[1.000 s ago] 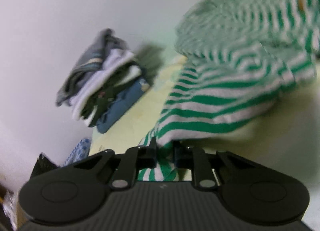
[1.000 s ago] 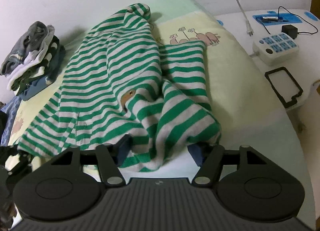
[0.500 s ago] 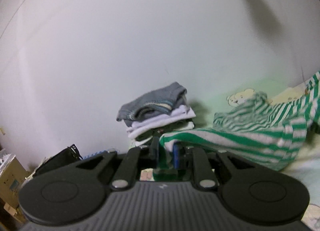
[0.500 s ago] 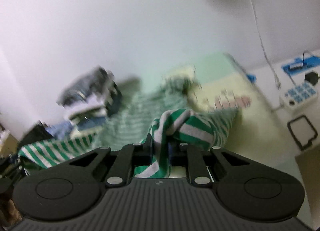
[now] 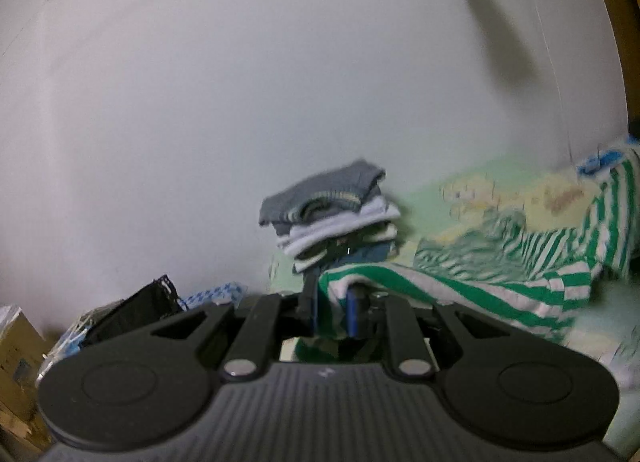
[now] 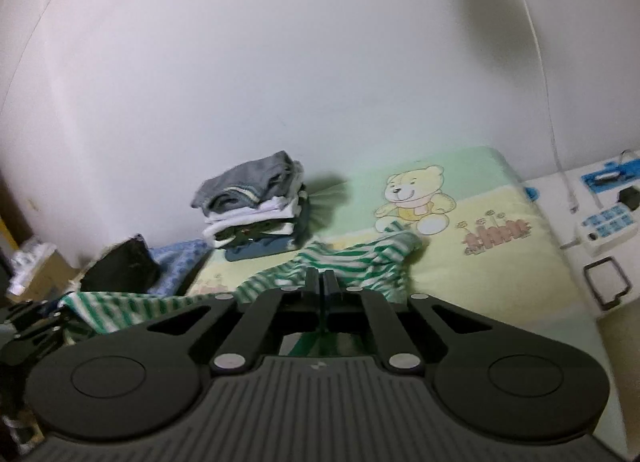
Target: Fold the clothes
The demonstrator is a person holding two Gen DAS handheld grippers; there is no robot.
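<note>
A green-and-white striped garment [image 5: 500,286] hangs stretched between my two grippers above the bed. My left gripper [image 5: 334,302] is shut on one bunched edge of it, and the cloth runs off to the right. In the right wrist view my right gripper [image 6: 322,288] has its jaws pressed together, with a thin strip of green cloth showing under them. The rest of the garment [image 6: 360,262] sags onto the mattress beyond. Its far end [image 6: 104,304] reaches the left gripper at the left edge.
A stack of folded clothes [image 6: 256,202] stands against the wall on the bear-print mattress [image 6: 500,262]. Left of it are a black bag [image 6: 120,270] and blue patterned cloth [image 6: 180,262]. A white side table [image 6: 608,222] with a power strip stands at the right.
Both grippers rose, lifting the striped garment off the bed. The right jaws, open around a fold before, closed on the cloth. Both views now face the wall.
</note>
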